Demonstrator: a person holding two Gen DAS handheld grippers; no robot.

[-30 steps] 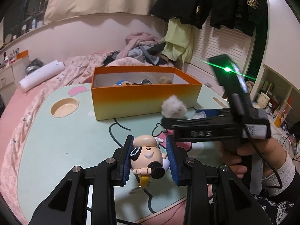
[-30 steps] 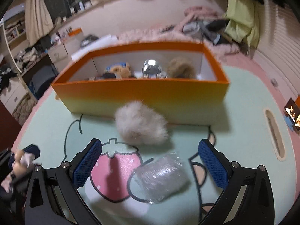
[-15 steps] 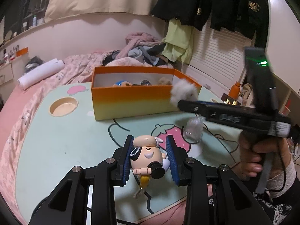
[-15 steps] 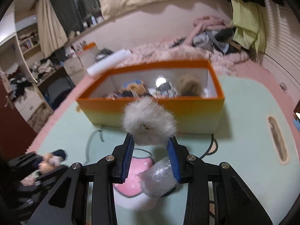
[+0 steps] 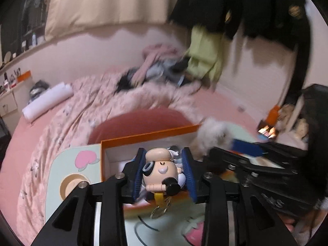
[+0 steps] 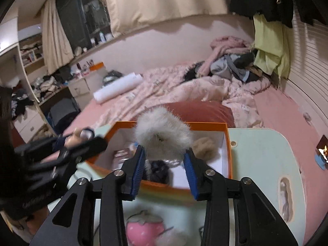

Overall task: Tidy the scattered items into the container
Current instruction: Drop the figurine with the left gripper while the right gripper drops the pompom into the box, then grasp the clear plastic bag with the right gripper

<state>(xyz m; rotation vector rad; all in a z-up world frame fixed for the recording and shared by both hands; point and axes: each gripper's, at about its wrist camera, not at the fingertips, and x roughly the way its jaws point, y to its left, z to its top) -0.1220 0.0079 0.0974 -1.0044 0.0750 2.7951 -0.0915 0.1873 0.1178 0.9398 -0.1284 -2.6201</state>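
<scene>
My left gripper (image 5: 164, 172) is shut on a small cartoon figure keychain (image 5: 161, 170) with an eye patch, held above the near wall of the orange box (image 5: 147, 136). My right gripper (image 6: 164, 162) is shut on a pale fluffy pompom (image 6: 163, 135), held above the orange box (image 6: 228, 149). The pompom also shows in the left wrist view (image 5: 215, 133), and the left gripper in the right wrist view (image 6: 81, 141). Inside the box lie a brown fluffy ball (image 6: 205, 146), a dark item (image 6: 157, 170) and other small things.
The box stands on a mint-green table (image 6: 262, 164) with a strawberry picture (image 6: 143, 227) and a round cup recess (image 5: 70, 184). A crinkled clear plastic wrap (image 6: 172, 238) lies near the front edge. Behind is a bed with pink bedding (image 6: 174, 86) and piled clothes.
Both grippers have risen and moved forward from the table to over the orange box, each carrying its item. The plastic wrap stays on the table.
</scene>
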